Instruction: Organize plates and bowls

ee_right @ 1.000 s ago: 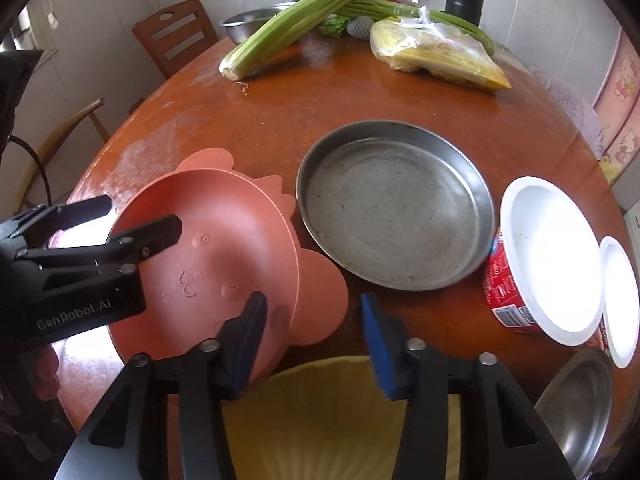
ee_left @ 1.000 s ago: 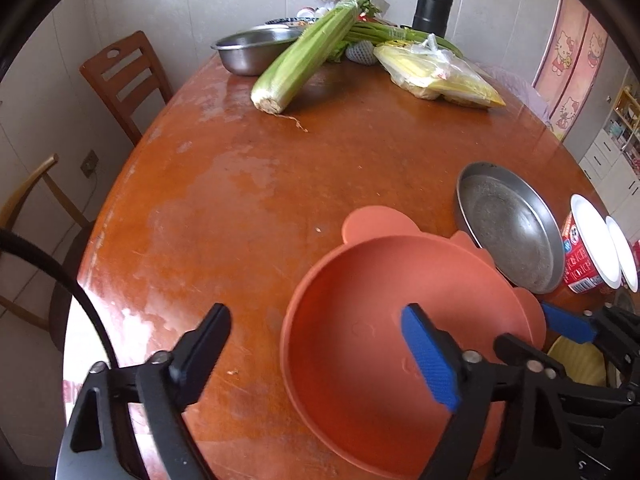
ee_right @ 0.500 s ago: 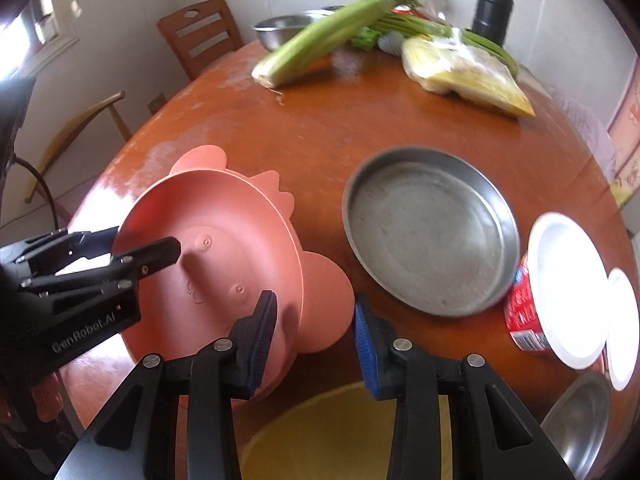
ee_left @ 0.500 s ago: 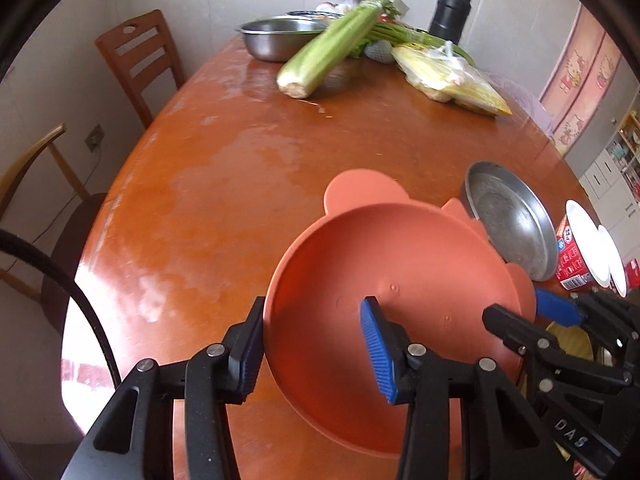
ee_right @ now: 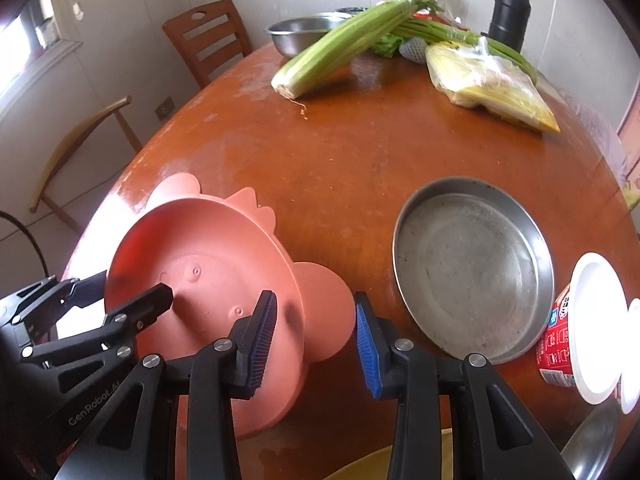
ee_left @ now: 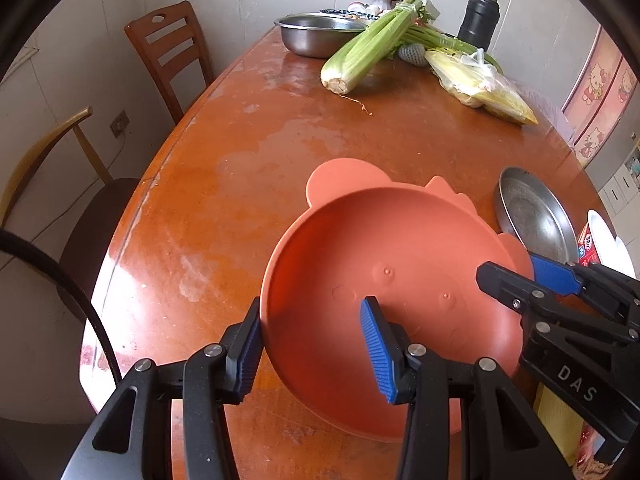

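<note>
An orange bear-eared bowl (ee_left: 384, 264) is tilted up off the round wooden table (ee_left: 248, 152). My left gripper (ee_left: 312, 340) is shut on its near left rim, one finger outside and one inside. My right gripper (ee_right: 316, 328) straddles the bowl's (ee_right: 200, 276) right ear, with a gap between its pads and the ear. A shallow steel plate (ee_right: 472, 268) lies flat to the right. A yellow plate (ee_right: 360, 468) shows at the bottom edge under my right gripper.
At the far end are a steel bowl (ee_left: 316, 34), celery (ee_left: 372, 44), a bag of yellow food (ee_left: 480, 84) and a black flask (ee_left: 478, 16). A red cup with a white lid (ee_right: 576, 336) stands right of the steel plate. Chairs (ee_left: 168, 56) stand at the left.
My left gripper has closed onto the orange bowl's rim and lifted it into a tilt. My right gripper has risen and drawn back, its fingers around the bowl's right ear.
</note>
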The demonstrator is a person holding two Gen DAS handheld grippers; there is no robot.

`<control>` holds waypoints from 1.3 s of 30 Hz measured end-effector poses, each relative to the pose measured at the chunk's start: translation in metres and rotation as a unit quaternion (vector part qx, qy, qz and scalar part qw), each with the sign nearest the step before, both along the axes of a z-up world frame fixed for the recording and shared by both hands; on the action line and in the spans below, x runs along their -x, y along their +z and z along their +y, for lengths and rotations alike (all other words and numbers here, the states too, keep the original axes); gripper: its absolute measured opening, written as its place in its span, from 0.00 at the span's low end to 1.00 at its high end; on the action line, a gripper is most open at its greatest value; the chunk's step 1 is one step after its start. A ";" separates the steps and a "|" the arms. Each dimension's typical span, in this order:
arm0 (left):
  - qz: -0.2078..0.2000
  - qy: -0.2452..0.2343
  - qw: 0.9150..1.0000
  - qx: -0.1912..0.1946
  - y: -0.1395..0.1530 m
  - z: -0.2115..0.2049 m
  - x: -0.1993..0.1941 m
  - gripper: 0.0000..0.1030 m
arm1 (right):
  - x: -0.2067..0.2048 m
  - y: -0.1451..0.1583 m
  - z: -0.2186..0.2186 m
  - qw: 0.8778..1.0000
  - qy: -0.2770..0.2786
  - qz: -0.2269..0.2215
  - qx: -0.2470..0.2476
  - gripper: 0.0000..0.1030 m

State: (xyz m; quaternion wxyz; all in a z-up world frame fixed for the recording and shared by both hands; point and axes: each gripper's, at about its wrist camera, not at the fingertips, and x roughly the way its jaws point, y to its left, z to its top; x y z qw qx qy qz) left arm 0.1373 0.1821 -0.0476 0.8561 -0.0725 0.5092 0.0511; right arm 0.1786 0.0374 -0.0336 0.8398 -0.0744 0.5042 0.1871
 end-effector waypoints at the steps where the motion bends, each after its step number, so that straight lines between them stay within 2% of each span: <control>1: 0.001 -0.002 1.000 0.001 -0.001 -0.001 -0.001 0.45 | 0.000 0.000 -0.002 1.000 -0.002 0.001 0.000 0.39; 12: 0.001 -0.004 1.000 0.003 -0.005 -0.001 -0.006 0.46 | -0.004 -0.008 -0.006 1.000 -0.013 0.017 -0.007 0.40; 16: 0.000 -0.002 1.000 -0.006 -0.004 -0.002 -0.005 0.49 | -0.004 -0.009 -0.007 1.000 -0.013 0.022 -0.010 0.40; 20: -0.008 0.010 1.000 0.002 0.000 0.003 -0.003 0.52 | -0.004 -0.007 -0.010 0.999 -0.013 0.022 -0.019 0.41; 29: -0.029 0.041 0.999 -0.001 0.017 0.013 0.006 0.56 | 0.007 0.010 -0.025 0.999 -0.011 -0.001 -0.033 0.42; 34: -0.046 0.037 0.998 -0.001 0.033 0.003 0.015 0.58 | 0.020 0.024 -0.038 0.999 0.004 -0.008 -0.046 0.47; 39: -0.057 0.024 0.998 -0.005 0.046 -0.018 0.022 0.59 | 0.036 0.038 -0.052 0.998 0.017 -0.021 -0.055 0.48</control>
